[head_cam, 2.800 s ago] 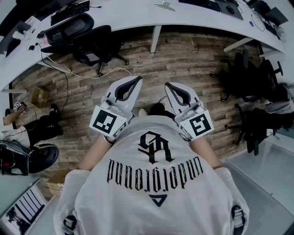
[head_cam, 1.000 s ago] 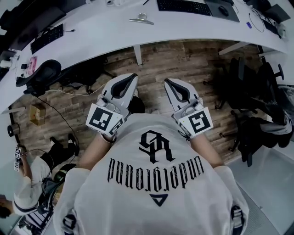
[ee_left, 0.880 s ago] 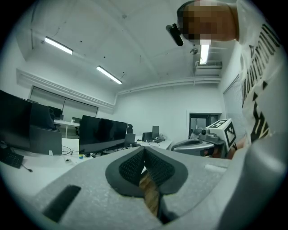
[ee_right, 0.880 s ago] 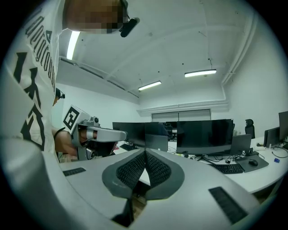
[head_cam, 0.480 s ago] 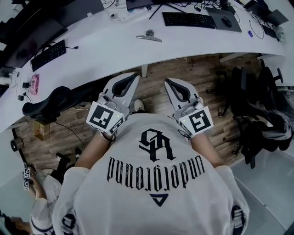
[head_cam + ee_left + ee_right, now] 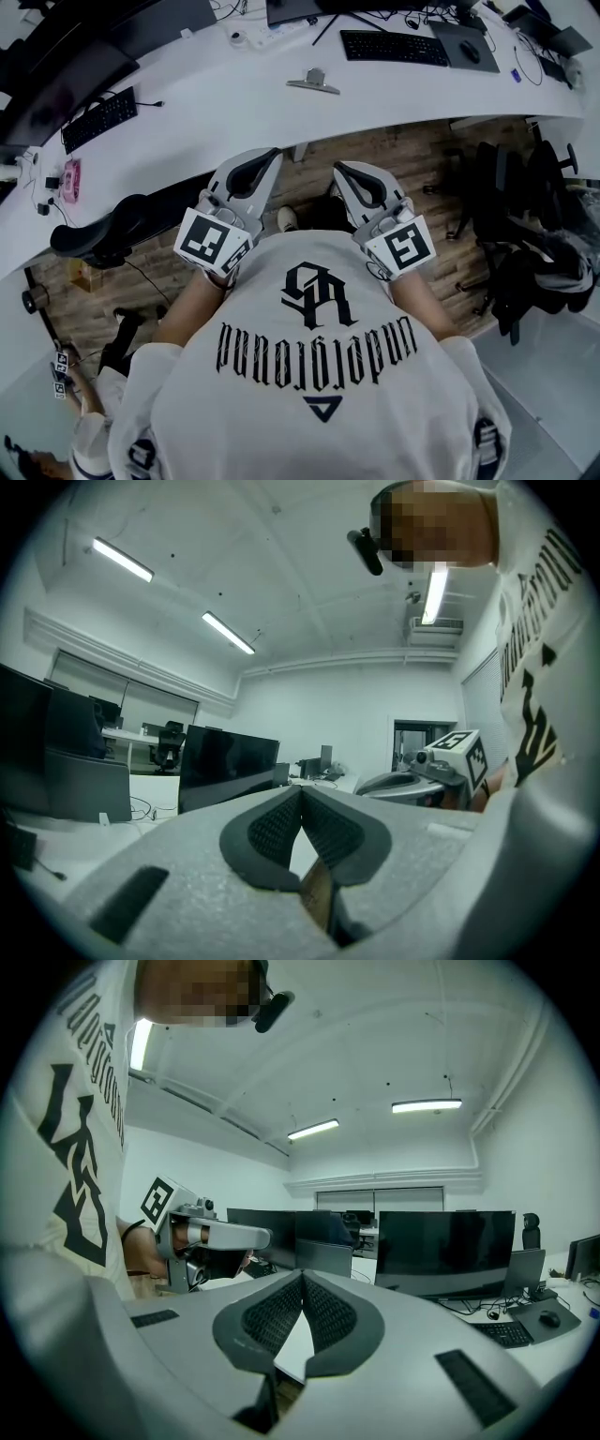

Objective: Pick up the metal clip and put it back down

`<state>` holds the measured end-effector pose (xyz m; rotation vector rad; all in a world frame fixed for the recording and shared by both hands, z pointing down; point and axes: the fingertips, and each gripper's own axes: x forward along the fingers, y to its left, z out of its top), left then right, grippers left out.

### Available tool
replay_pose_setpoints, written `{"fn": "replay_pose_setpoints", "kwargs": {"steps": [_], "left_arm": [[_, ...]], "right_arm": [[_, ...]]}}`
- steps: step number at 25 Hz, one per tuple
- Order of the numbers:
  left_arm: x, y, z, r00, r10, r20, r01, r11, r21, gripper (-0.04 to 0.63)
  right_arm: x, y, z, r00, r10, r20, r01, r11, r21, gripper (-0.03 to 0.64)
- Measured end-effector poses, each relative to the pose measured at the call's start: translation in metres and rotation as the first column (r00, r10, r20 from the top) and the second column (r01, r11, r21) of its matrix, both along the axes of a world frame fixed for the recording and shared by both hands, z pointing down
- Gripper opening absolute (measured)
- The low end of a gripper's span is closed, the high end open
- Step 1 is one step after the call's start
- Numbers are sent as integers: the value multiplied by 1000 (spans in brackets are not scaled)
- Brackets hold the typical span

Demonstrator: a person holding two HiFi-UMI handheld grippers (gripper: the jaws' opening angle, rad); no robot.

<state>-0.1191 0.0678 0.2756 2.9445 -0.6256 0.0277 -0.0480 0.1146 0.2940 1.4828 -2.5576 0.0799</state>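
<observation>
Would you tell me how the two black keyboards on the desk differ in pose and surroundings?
The left keyboard lies slanted, near a pink item; the right keyboard lies almost level, beside a mouse on a dark pad. Both are black and rest on the white desk.

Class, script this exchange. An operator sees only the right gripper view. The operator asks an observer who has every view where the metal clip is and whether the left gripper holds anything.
Operator: My right gripper is shut and empty. Where is the metal clip?
Observer: The head view shows it lying on the white desk, ahead of both grippers and touching neither.
Operator: Is the left gripper holding anything?
Observer: No. In its own view its jaws are together with nothing between them.
</observation>
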Motion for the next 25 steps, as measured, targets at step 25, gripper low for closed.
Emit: {"fn": "replay_pose_setpoints", "kwargs": {"steps": [25], "left_arm": [[87,-118,29,977,-200,78,205,977,-58,12]], "right_arm": [[113,-140,17,982,-190,23,190,981,-37,12]]}}
